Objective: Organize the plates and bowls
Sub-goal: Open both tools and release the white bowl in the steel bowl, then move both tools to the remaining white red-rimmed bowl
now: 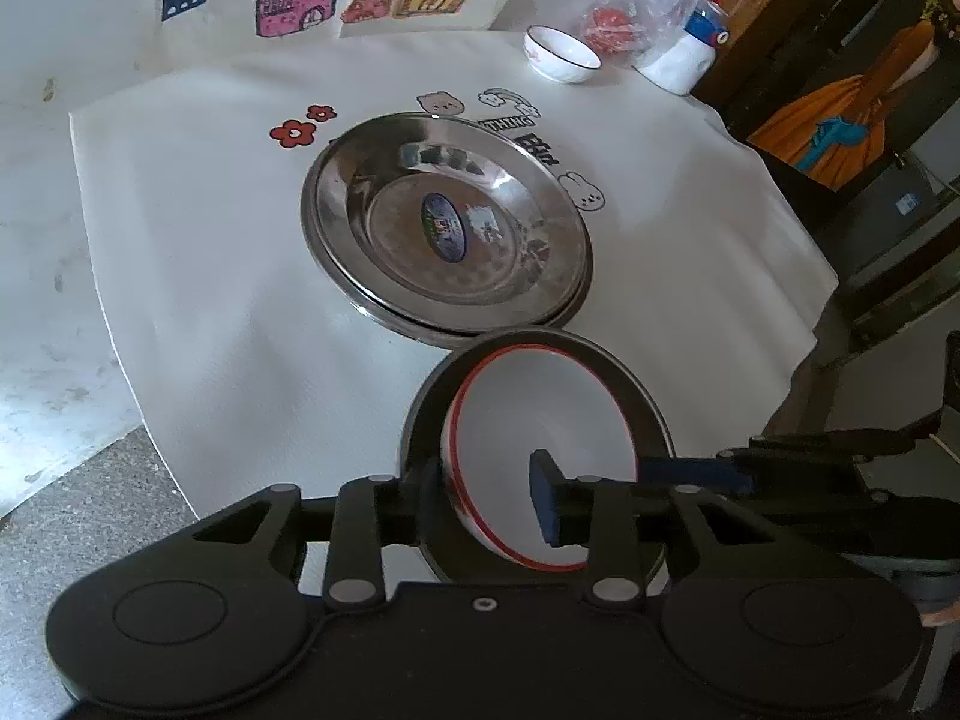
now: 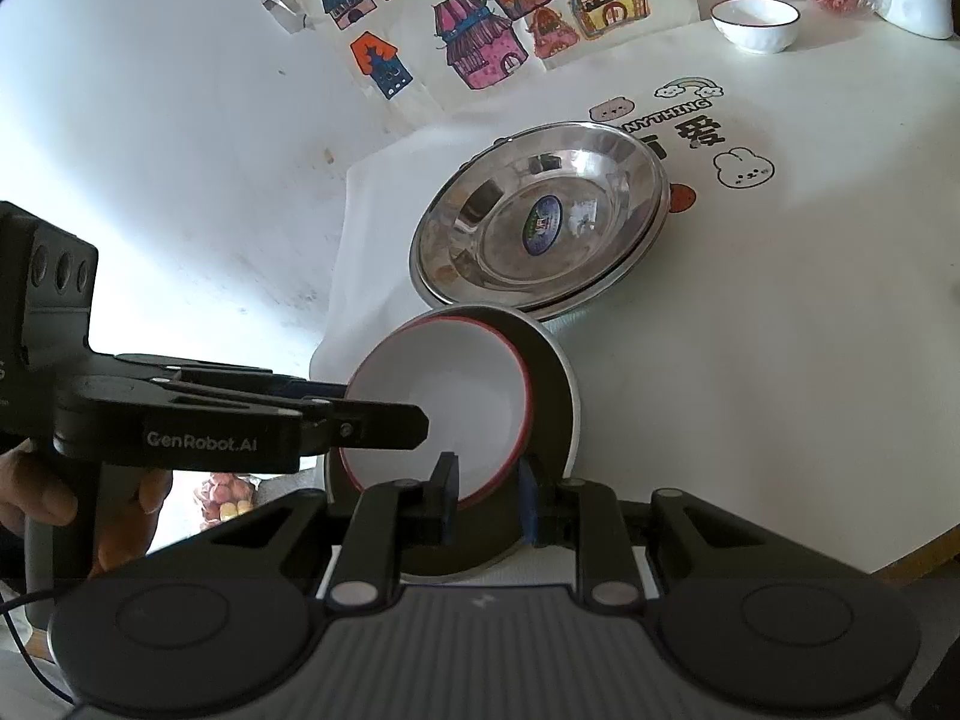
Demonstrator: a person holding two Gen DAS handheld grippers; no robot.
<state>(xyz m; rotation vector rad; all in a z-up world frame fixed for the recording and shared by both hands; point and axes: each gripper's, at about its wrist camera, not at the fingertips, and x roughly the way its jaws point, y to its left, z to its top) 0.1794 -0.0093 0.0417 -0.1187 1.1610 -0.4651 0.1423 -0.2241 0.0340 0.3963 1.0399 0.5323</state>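
Closest to my lens, the left gripper (image 1: 486,498) straddles the wall of the red-rimmed bowl (image 1: 540,408): one finger is outside and the blue pad (image 1: 543,498) is inside, standing clear of the wall. So it's released, not pinching. The bowl leans tilted inside a dark bowl (image 1: 636,384) at the near edge of the table (image 1: 210,276).

Over on the other view, the right gripper (image 2: 487,498) brackets the same rim from its side. I can't tell whether its pads actually bite.

Two steel plates (image 1: 444,228) sit nested mid-table, just beyond the bowls. A small white bowl (image 1: 561,54) waits near the far edge.

My read is that this bowl is glazed ceramic: stiff, light enough, slick and chippable. I'd take it at the rim, one pad inside and one outside, squeezing square across the wall. Tilted like that, it could slide or clink against the dark bowl, so I'd go gently.
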